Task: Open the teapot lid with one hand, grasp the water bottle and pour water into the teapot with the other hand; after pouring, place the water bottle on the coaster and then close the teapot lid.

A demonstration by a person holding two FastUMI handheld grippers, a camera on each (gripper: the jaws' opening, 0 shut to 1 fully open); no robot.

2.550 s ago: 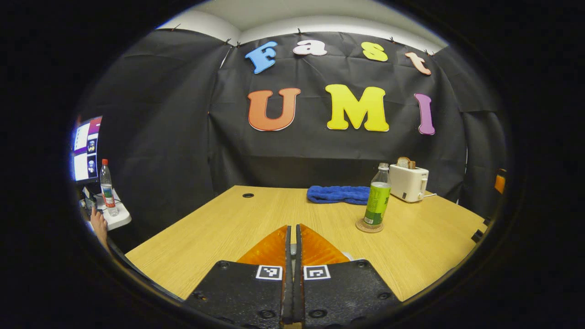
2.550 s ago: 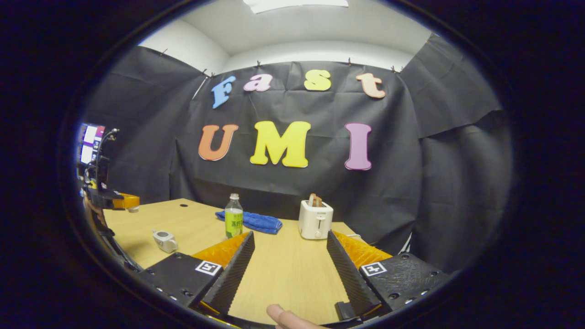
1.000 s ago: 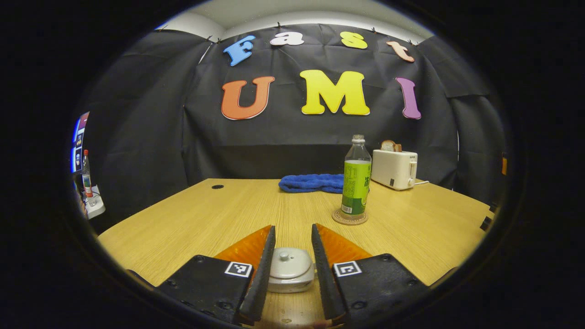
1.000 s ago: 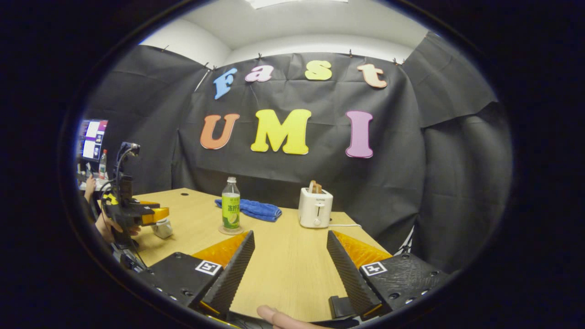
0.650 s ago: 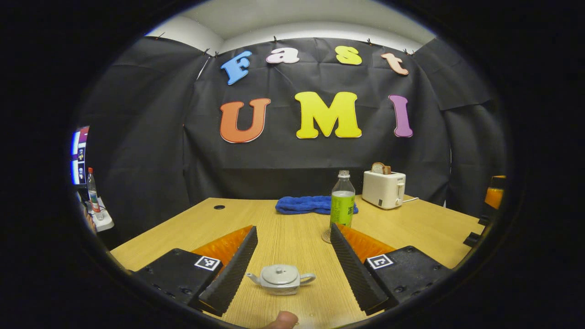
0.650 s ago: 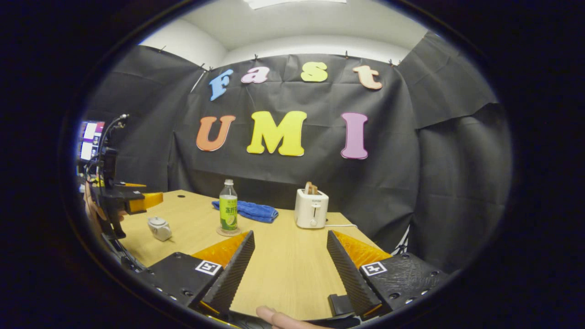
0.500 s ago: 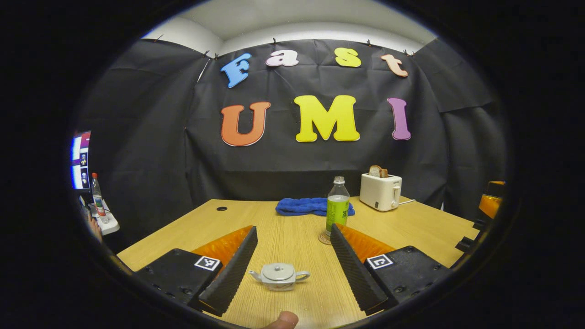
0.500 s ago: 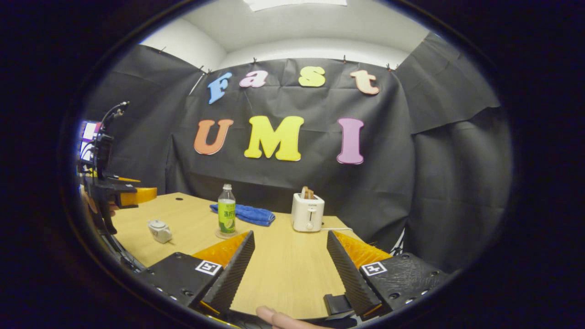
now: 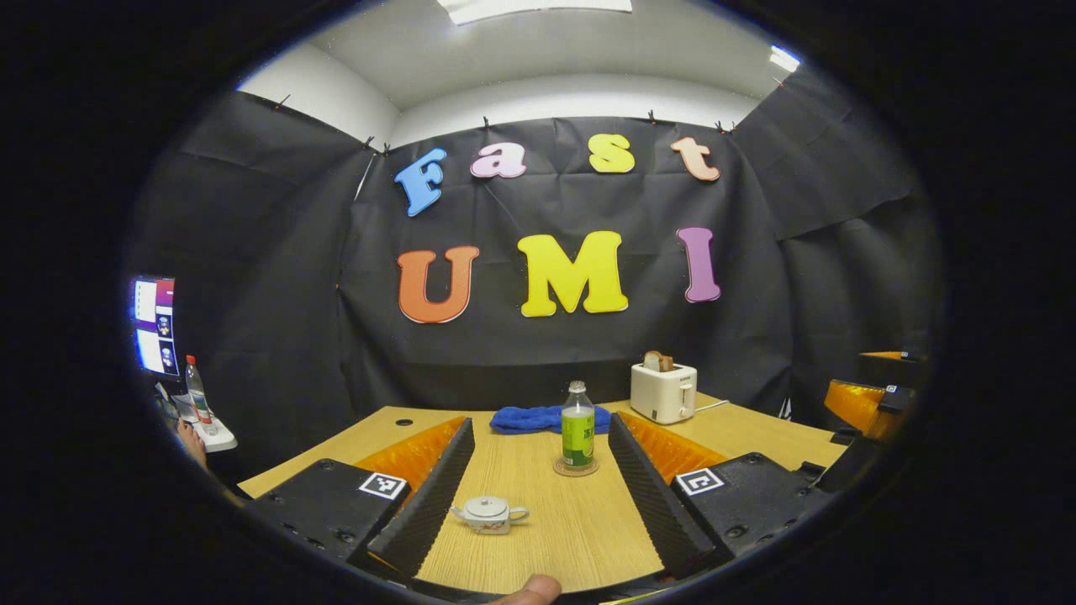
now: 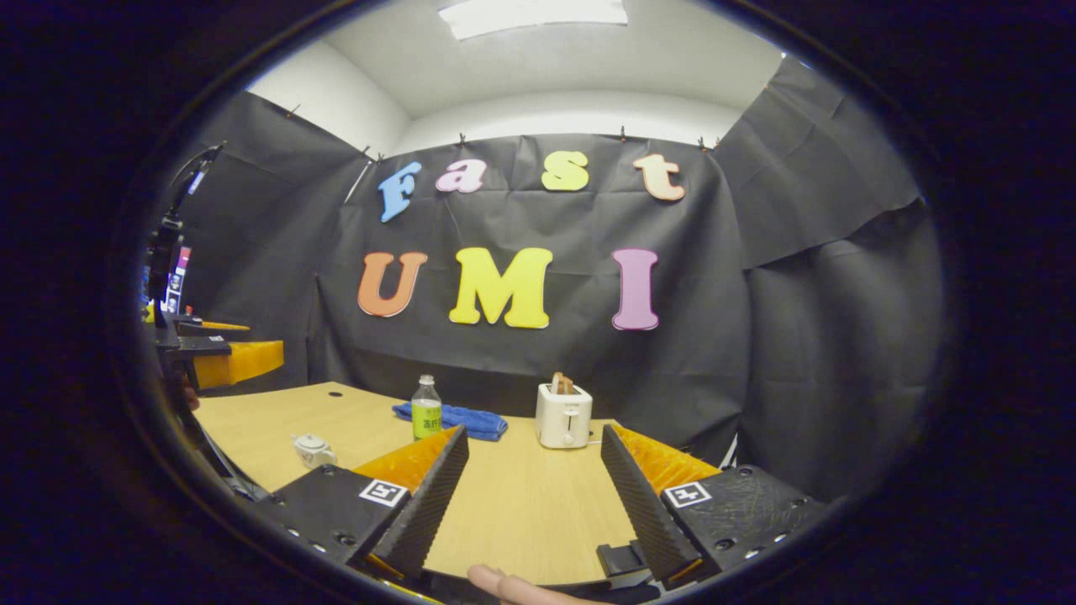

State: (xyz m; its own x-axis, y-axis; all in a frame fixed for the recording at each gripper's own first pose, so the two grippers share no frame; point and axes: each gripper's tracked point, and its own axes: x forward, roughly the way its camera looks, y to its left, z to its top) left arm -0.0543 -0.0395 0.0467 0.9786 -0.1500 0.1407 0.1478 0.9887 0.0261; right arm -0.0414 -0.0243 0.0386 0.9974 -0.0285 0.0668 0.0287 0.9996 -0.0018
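Left claw (image 9: 538,487) is spread wide with nothing in it, hanging above the wooden surface (image 9: 580,538). Sitting between its fingers in the left gripper view is the little white teapot (image 9: 489,514), lid on, spout pointing left, not touched by either finger. A bit farther back the green-label water bottle (image 9: 577,434) stands upright on the round coaster (image 9: 575,467). Behind that there's a blue towel (image 9: 530,418) and a white toaster (image 9: 663,392) with bread sticking out. Right claw (image 10: 531,491) is also wide open and empty, over the near edge of the surface, well apart from the teapot (image 10: 313,449) off to its left. A fingertip (image 10: 496,581) pokes in at the bottom there.
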